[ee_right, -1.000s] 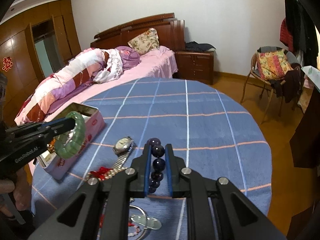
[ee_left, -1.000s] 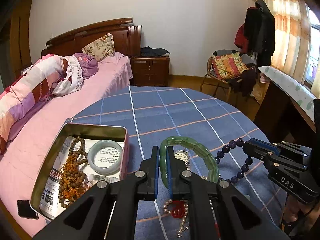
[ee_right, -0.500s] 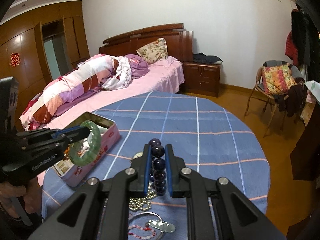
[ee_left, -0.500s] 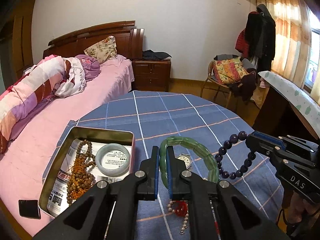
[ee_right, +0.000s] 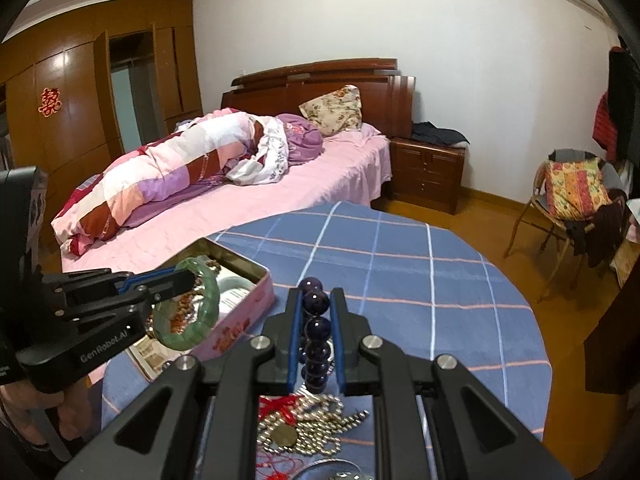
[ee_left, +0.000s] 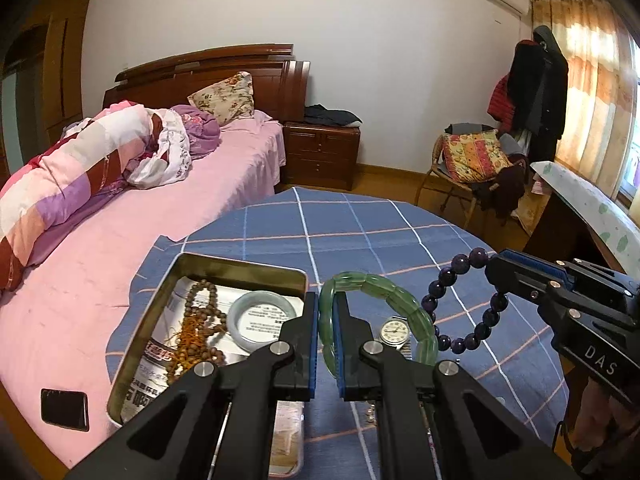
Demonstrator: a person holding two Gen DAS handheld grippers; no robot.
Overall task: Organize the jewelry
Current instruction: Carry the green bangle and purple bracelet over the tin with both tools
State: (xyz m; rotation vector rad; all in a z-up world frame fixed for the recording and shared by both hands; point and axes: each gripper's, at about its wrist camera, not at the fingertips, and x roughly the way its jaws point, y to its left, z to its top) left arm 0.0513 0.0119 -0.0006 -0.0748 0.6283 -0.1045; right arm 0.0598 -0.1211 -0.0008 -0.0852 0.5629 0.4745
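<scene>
My left gripper (ee_left: 326, 312) is shut on a green jade bracelet (ee_left: 400, 296) and holds it in the air just right of the open metal tin (ee_left: 240, 270). The tin holds a brown bead string (ee_left: 200, 320) and a pale jade bangle (ee_left: 260, 320). My right gripper (ee_right: 315, 304) is shut on a dark purple bead bracelet (ee_right: 316, 328), held above the table; it shows in the left wrist view (ee_left: 464, 300) too. The green bracelet (ee_right: 188, 312) hangs beside the tin (ee_right: 244, 316) in the right wrist view.
A wristwatch (ee_left: 395, 330) lies on the blue checked tablecloth (ee_left: 360, 232). Pearl and red-cord jewelry (ee_right: 304, 420) lies below my right gripper. A pink bed (ee_left: 120, 208) borders the table's left, with a black phone (ee_left: 64, 408) on it. A chair (ee_left: 472, 168) stands far right.
Both grippers have risen and swung left toward the tin, each still holding its bracelet. The tin now sits closer under the green bracelet.
</scene>
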